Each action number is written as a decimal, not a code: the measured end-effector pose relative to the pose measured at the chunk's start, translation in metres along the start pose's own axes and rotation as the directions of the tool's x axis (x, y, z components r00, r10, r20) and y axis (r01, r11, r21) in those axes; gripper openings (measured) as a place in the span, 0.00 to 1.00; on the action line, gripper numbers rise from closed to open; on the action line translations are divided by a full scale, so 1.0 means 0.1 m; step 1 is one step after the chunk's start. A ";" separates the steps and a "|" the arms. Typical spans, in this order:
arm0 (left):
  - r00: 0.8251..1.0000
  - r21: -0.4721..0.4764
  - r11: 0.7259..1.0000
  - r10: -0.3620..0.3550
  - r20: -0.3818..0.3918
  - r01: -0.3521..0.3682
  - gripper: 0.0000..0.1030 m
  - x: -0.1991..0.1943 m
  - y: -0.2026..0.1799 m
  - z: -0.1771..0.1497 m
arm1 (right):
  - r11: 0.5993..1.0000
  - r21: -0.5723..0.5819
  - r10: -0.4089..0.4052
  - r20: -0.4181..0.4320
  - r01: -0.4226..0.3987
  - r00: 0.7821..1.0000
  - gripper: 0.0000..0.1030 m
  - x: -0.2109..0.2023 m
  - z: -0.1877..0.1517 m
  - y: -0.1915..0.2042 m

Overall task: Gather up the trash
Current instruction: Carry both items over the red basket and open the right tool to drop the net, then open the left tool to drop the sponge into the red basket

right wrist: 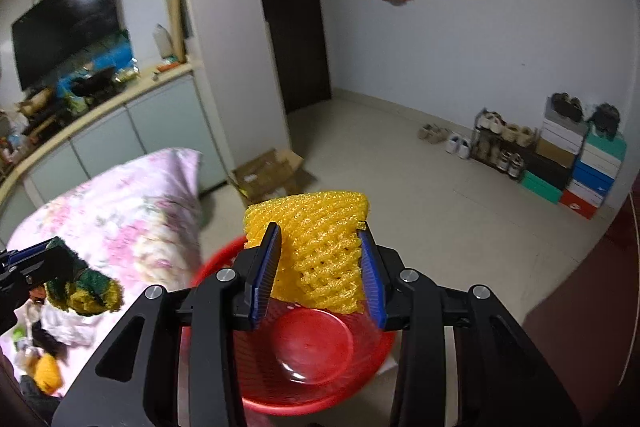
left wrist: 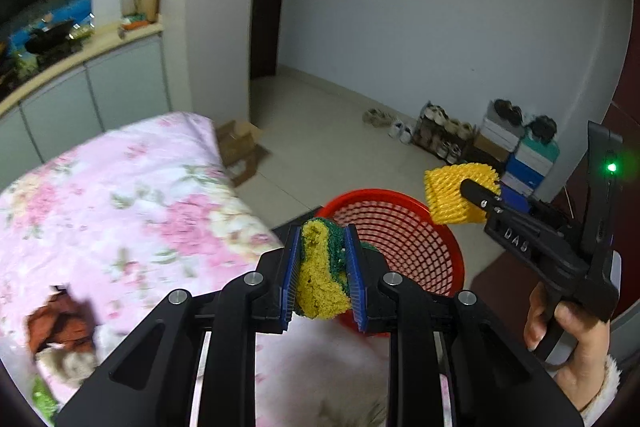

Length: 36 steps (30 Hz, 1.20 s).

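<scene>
My left gripper is shut on a yellow and green sponge and holds it beside the near rim of a red mesh trash basket. My right gripper is shut on a yellow foam net and holds it right above the basket's open mouth. In the left wrist view the right gripper with the foam net is over the basket's far right rim. In the right wrist view the left gripper with the sponge is at the left.
A table with a pink floral cloth is at the left, with brown and green scraps on it. More scraps lie on the cloth. A cardboard box lies on the floor. Shoes and shoe boxes line the right wall.
</scene>
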State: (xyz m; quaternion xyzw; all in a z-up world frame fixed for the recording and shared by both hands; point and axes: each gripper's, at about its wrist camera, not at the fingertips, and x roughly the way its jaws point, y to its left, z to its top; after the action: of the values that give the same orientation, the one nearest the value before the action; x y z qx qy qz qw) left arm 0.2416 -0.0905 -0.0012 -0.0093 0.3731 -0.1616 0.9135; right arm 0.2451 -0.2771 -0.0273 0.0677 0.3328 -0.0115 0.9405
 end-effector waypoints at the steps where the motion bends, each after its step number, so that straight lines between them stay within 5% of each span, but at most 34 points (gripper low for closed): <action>1: 1.000 -0.008 1.000 -0.013 -0.024 0.013 0.21 0.14 -0.04 0.02 | 1.000 0.007 -0.003 -0.013 0.003 1.000 0.37 0.04 0.00 -0.02; 9: 0.990 -0.015 1.000 -0.023 -0.142 0.021 0.21 0.78 -0.19 -0.04 | 0.999 0.042 -0.012 -0.132 0.018 0.991 0.38 0.30 -0.13 -0.13; 12: 0.986 -0.016 1.000 -0.013 -0.167 0.011 0.21 0.91 -0.22 -0.08 | 0.998 0.070 0.008 -0.158 0.004 0.987 0.48 0.38 -0.12 -0.21; 14: 0.983 -0.027 1.000 -0.016 -0.181 0.012 0.22 0.97 -0.21 -0.11 | 0.993 0.117 0.035 -0.174 -0.015 0.984 0.66 0.40 -0.11 -0.29; 17: 0.982 -0.025 1.000 -0.019 -0.189 0.015 0.30 1.01 -0.23 -0.13 | 0.984 0.177 0.067 -0.175 -0.036 0.982 0.72 0.38 -0.09 -0.38; 22: 0.986 -0.016 1.000 -0.003 -0.165 0.000 0.64 0.94 -0.25 -0.13 | 0.983 0.182 0.042 -0.140 -0.016 0.989 0.72 0.28 -0.04 -0.41; 36: 0.992 -0.025 0.992 0.124 -0.015 -0.125 0.78 0.21 -0.10 -0.08 | 0.994 0.101 0.045 -0.011 -0.044 0.999 0.72 -0.16 0.10 -0.13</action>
State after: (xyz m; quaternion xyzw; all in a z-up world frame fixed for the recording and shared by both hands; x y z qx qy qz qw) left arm 0.2471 -0.1056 -0.0193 0.0035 0.3810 -0.0996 0.9192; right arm 0.2381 -0.2914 -0.0110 0.1226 0.3363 -0.0069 0.9337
